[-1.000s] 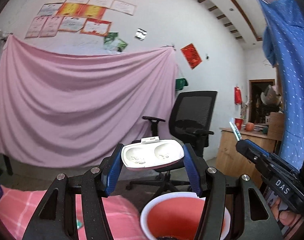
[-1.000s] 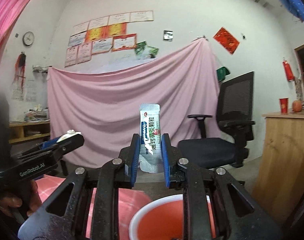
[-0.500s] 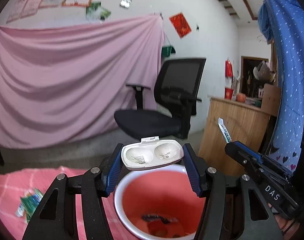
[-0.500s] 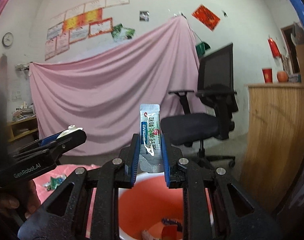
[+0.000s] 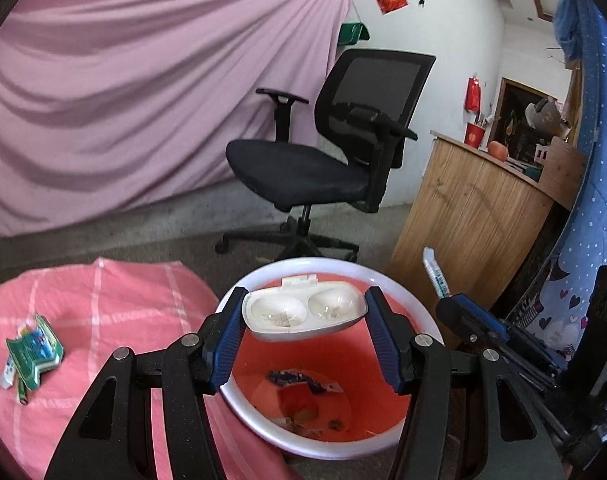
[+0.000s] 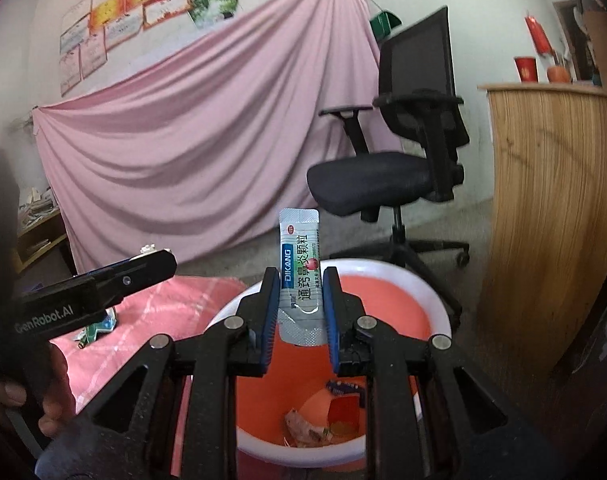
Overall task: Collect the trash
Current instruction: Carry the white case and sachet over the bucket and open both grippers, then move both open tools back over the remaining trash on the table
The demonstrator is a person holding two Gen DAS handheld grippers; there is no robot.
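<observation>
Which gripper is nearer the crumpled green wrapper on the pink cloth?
Left. The left gripper is between the green wrapper and the right gripper, which holds a sachet farther away.

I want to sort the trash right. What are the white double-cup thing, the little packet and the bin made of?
White tray: probably thin moulded plastic, smooth and slightly glossy, with two formed cups.
Packet: looks like foil-lined plastic film, silvery, with crimped ends and printed text.
Bin: seemingly hard plastic, with a white rim, orange inside and an even sheen.
</observation>
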